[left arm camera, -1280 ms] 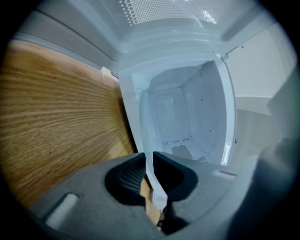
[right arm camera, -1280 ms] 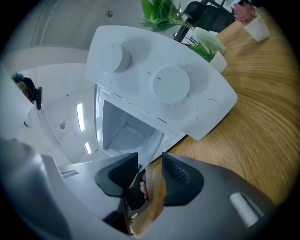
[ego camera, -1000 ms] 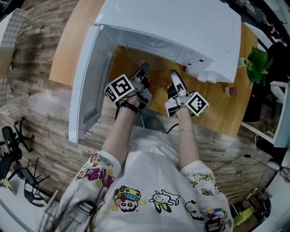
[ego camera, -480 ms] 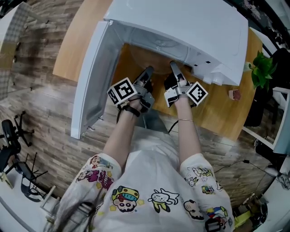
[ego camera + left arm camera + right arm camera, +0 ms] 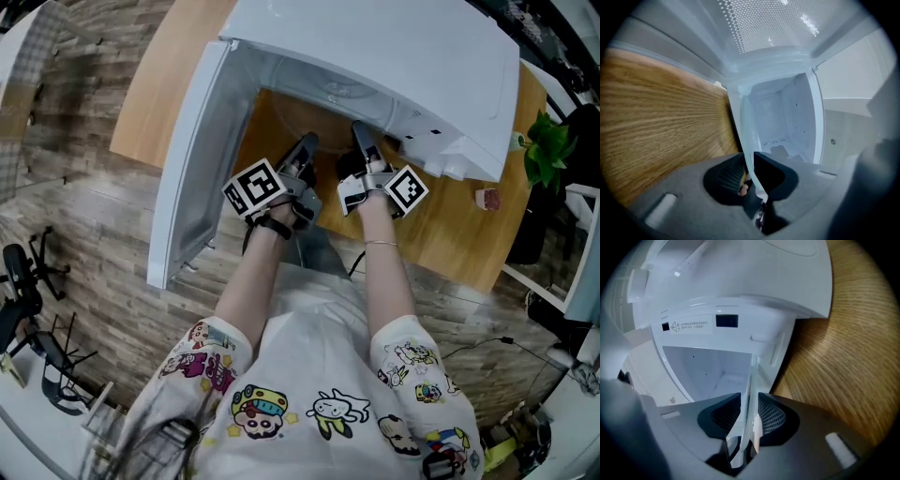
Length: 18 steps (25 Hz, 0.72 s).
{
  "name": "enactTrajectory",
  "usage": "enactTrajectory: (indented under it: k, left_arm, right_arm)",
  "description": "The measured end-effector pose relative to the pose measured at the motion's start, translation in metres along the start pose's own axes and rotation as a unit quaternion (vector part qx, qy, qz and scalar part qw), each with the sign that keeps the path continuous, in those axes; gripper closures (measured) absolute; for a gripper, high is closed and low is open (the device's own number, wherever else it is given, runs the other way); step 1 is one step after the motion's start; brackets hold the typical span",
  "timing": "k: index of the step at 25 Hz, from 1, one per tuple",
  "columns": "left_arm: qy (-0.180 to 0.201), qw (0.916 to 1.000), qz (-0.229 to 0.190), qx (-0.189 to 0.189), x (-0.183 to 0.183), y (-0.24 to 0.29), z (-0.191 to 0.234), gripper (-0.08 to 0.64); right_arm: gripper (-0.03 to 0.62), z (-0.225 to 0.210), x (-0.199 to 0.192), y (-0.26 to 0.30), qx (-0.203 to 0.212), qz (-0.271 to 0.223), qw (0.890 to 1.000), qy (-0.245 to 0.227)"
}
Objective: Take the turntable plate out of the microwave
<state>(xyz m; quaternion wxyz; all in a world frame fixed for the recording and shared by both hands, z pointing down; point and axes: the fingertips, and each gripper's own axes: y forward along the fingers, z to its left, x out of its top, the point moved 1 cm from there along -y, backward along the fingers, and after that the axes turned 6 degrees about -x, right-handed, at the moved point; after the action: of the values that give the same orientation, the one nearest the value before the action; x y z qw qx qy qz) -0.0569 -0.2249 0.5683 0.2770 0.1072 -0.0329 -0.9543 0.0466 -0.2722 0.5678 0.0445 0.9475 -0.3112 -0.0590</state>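
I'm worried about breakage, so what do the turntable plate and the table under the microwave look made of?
The turntable plate is likely clear glass: see-through, with a glossy rim. The table looks like wood or wood-look laminate: smooth, with streaky brown grain.

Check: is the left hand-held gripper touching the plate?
Touching. In the left gripper view the plate's rim runs between the left hand-held gripper's jaws and lies against their pads, though the jaws are opening.
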Motion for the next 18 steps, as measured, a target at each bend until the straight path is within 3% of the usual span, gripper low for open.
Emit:
enactTrajectory:
  k: [9,14,18]
  left_arm:
    - [-0.002,0.9996,-0.029,-0.004,0.025,0.011,0.003,0.489]
    - [0.005,0.9994,-0.035,0.006,0.033,0.016,0.006,0.503]
    - [-0.002,0.999,-0.045,-0.002,0.032,0.015,0.006,0.511]
  right_arm:
    - [0.545,-0.003,0.001,0.0,-0.005,-0.003,1.0,0.008]
    - [0.556,-0.004,0.001,0.0,0.007,0.006,0.999,0.04]
    - [0.557,-0.003,0.001,0.0,0.009,0.009,0.999,0.039]
